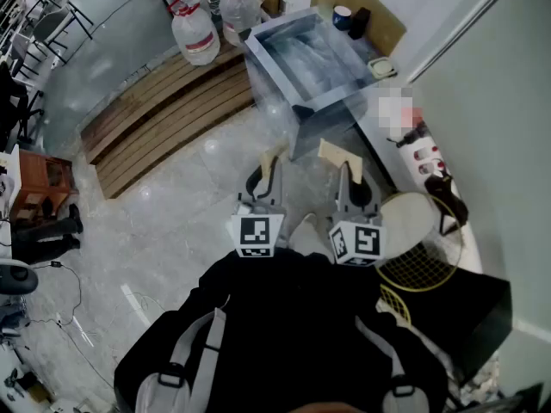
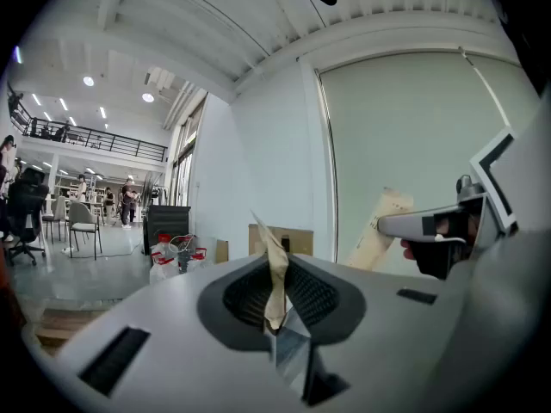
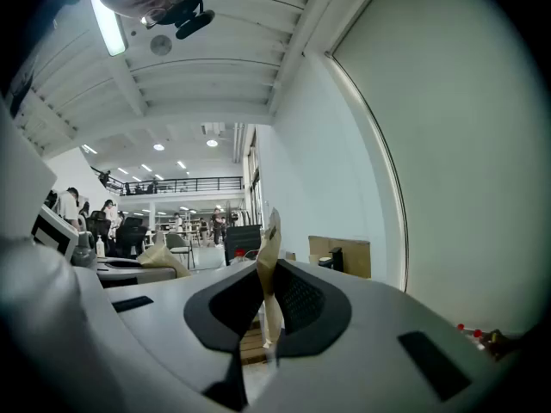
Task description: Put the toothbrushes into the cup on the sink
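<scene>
The person's dark jacket (image 1: 284,317) is seen nearest. The left gripper (image 1: 274,157) and right gripper (image 1: 331,151) are closed, empty. The sink (image 1: 271,71) is shown only in the head view, with open floor (image 1: 189,188) before it.

Red-capped water jugs (image 1: 196,33) clustered at far end of slatted wooden platform (image 1: 155,119). Yellow-strung racket (image 1: 426,269) at right, near wall. Brown cabinet (image 1: 39,183) at left edge. Thin cable (image 1: 73,286) trails over glossy grey floor (image 1: 172,213).
</scene>
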The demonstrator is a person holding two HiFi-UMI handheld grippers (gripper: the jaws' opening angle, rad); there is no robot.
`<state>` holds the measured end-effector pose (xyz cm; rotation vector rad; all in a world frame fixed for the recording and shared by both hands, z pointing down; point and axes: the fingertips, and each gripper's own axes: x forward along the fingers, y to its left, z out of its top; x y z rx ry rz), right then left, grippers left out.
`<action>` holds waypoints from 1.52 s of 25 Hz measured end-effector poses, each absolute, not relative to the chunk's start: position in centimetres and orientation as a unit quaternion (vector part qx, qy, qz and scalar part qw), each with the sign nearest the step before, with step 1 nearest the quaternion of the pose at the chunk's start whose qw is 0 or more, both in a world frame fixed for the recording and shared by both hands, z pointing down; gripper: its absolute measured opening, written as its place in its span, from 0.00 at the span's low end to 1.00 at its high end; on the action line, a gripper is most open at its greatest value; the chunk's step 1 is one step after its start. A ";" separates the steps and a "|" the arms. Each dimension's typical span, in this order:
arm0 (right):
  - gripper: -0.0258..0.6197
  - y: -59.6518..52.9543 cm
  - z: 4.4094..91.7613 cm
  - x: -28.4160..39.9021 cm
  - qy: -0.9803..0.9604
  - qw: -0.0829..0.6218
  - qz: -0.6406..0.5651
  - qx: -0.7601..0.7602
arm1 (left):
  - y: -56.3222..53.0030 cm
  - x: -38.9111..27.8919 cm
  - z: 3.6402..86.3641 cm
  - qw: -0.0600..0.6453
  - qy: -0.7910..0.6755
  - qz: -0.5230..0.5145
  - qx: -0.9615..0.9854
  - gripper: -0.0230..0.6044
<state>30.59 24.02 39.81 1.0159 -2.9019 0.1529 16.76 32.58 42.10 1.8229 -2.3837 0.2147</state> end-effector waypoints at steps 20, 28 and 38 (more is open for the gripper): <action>0.09 23.4 39.6 23.2 -0.948 0.015 0.025 0.318 | 30.9 10.4 42.7 0.049 -0.791 0.043 0.609 0.10; 0.09 17.7 39.7 18.3 -0.943 -0.002 0.037 0.331 | 24.9 5.7 42.8 0.041 -0.777 0.055 0.625 0.10; 0.09 7.5 38.7 13.1 -0.936 -0.009 0.045 0.350 | 14.4 0.3 41.9 0.037 -0.761 0.069 0.644 0.10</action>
